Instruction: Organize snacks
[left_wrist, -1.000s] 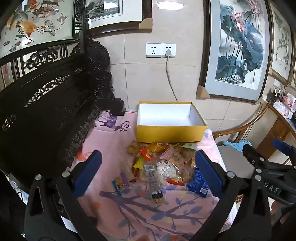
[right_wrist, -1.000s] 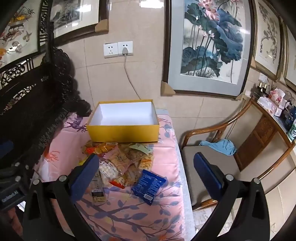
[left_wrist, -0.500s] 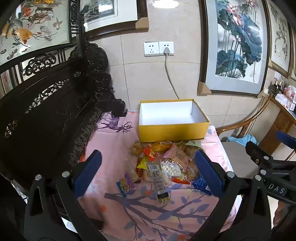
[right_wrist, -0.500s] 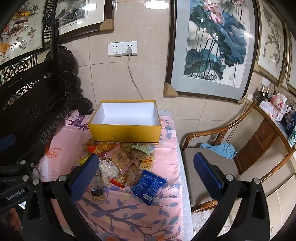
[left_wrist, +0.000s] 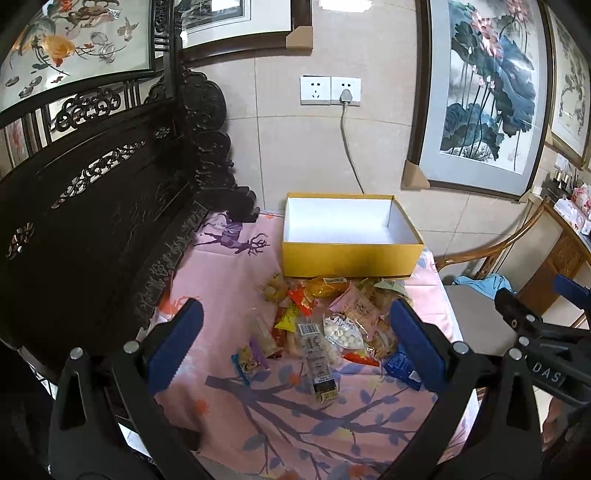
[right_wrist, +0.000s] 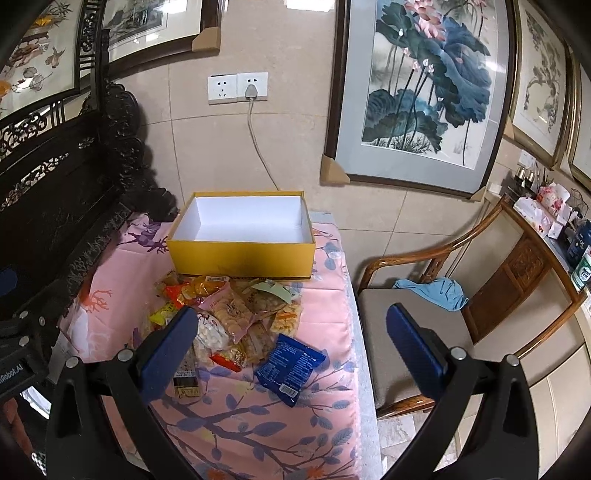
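Note:
A pile of snack packets (left_wrist: 325, 325) lies on a pink floral tablecloth (left_wrist: 229, 266), in front of an open yellow box (left_wrist: 351, 254) with a white, empty inside. The pile (right_wrist: 236, 314) and box (right_wrist: 240, 254) also show in the right wrist view. A blue packet (right_wrist: 290, 363) lies at the pile's right edge. A long clear packet with a barcode (left_wrist: 316, 354) lies at the front. My left gripper (left_wrist: 295, 332) is open and empty, above the near side of the pile. My right gripper (right_wrist: 291, 336) is open and empty, over the table's right edge.
A dark carved wooden bench (left_wrist: 92, 221) stands along the table's left side. A wooden armchair (right_wrist: 461, 295) with a blue cloth (right_wrist: 436, 291) on its seat stands right of the table. Framed paintings (right_wrist: 417, 92) lean on the tiled wall behind. A cord (left_wrist: 351, 147) hangs from a wall socket.
Both grippers have shifted slightly, so the box and pile sit a little further right in each view. Both stay open and nothing on the table has moved.

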